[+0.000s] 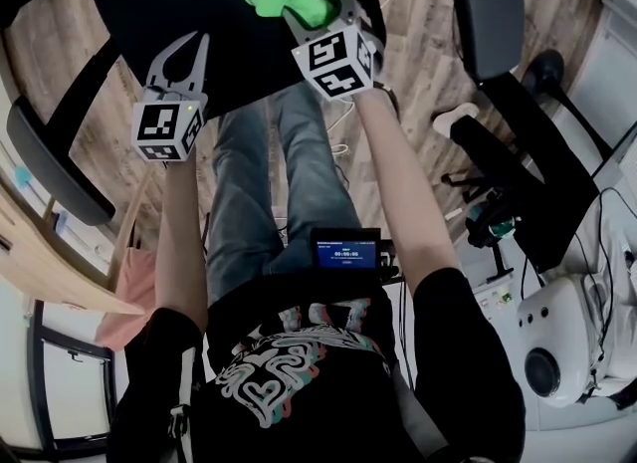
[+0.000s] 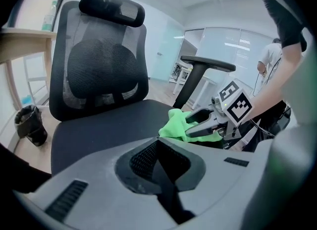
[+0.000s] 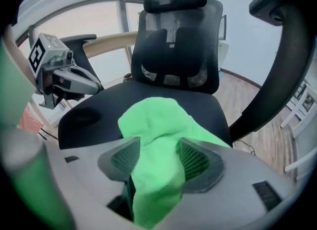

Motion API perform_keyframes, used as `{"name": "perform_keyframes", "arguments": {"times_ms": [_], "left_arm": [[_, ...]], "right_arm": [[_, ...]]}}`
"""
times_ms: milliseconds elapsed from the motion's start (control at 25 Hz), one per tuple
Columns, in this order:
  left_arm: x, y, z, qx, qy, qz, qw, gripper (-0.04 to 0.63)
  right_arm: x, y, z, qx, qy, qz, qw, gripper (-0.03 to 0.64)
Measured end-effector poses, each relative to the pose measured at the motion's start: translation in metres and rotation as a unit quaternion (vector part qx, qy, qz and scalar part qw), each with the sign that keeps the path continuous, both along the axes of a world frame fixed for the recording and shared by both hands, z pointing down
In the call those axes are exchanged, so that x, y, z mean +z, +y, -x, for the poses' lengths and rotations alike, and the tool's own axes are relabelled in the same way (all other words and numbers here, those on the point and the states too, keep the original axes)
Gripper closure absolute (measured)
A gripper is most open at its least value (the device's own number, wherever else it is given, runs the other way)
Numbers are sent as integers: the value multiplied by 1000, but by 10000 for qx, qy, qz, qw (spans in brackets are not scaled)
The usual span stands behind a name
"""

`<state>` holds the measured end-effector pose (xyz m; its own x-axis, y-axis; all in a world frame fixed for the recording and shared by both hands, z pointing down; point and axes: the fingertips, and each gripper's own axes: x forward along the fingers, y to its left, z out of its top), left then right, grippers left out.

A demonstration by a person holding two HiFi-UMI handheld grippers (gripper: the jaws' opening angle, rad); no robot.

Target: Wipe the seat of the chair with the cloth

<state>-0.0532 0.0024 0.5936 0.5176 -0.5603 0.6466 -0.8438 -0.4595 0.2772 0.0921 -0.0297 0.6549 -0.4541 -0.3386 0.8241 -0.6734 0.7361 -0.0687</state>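
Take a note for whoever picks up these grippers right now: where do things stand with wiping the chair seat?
The right gripper has its jaws apart. The green cloth is bunched between them but not clamped.
The left gripper is shut and empty, and hovers over the other side of the seat.
The cloth lies on the black seat, on the right gripper's side.
Done: the cloth is at the seat. Nothing shows whether any wiping has happened.
Left to do: close the right gripper on the cloth, then wipe across the whole seat.
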Motion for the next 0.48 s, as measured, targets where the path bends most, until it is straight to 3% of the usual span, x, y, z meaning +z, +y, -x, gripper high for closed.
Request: {"name": "perform_keyframes", "arguments": {"times_ms": [280, 480], "left_arm": [[-1, -4, 0, 41, 88, 7, 10000, 594], [1, -5, 1, 5, 81, 7, 10000, 594]], "right_arm": [[15, -14, -3, 207, 539, 139, 9982, 394], [23, -16, -4, 34, 983, 50, 9951, 397]]}}
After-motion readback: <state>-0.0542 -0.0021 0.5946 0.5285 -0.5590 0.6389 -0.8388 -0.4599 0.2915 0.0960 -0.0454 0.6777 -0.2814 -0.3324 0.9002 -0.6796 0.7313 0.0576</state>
